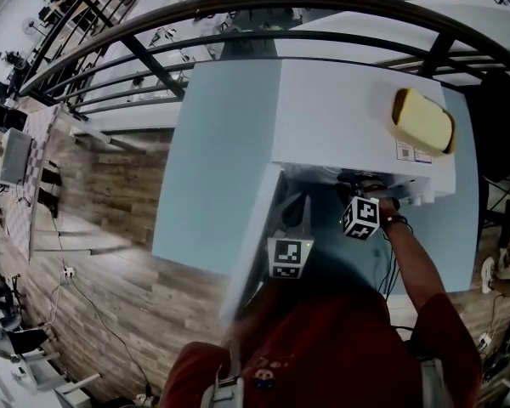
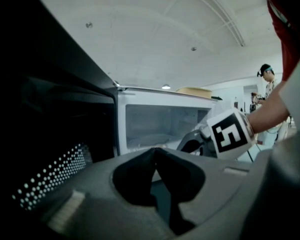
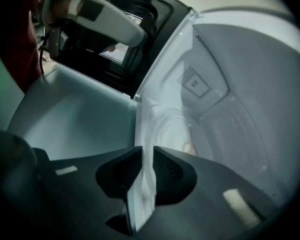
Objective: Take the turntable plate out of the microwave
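Your right gripper (image 3: 144, 159) had its fingers pinched on the near rim of the turntable plate (image 3: 190, 134). The plate lay inside the microwave (image 1: 357, 117), at one o'clock from them. Your left gripper (image 2: 155, 156) had its fingers together, empty, and was farther back.

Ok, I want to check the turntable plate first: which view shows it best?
The right gripper view: it looks into the open microwave, where the turntable plate shows as round rings on the floor. The head view sees only the microwave's top; the left gripper view shows the cavity front-on, no plate discernible.
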A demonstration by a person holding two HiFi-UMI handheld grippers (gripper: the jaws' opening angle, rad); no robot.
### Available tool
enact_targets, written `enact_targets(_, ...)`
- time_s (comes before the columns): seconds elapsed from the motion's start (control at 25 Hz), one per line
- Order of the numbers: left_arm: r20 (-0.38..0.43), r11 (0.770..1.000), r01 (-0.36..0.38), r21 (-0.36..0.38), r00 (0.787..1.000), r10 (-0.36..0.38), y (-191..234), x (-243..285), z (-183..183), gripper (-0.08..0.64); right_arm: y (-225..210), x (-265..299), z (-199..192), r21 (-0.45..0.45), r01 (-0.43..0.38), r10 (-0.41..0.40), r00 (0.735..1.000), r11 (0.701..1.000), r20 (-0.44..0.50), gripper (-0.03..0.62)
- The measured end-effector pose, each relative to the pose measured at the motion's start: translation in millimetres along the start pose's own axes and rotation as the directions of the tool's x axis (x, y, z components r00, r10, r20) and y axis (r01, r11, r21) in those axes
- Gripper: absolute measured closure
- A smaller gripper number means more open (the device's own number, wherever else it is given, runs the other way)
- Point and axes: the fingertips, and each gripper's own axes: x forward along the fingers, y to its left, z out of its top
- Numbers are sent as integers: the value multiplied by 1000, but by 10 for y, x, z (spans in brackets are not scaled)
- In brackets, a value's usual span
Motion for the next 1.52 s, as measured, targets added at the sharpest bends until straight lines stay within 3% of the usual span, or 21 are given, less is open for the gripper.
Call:
enact_targets(0.08,2,1000,3,5,1000,-3,-19,8,-5,561,-40,-11,-52,-27,74,-74,997,997,-6,565)
enact_targets(0.16,2,1000,4,3,1000,-4,-20,13,-9,561,-105,-6,-142,-43,125,-127,991,991,-40,569)
enact_targets(0.4,7,1000,14,6,1000,-14,-33,-1,3,561,-96,-34,-157,-75,180,-185,980,981,-71,572)
enact_targets(0.96,6,1000,16,-13,1000,-15,-50,-1,-23,561,381,-313,-15,-69,143,-146,989,987,-34,573)
enact_targets(1.52,-42,999,41,-28,998,-43,-133,49,-150,561,843,-605,53,27,99,-99,995,995,3,571)
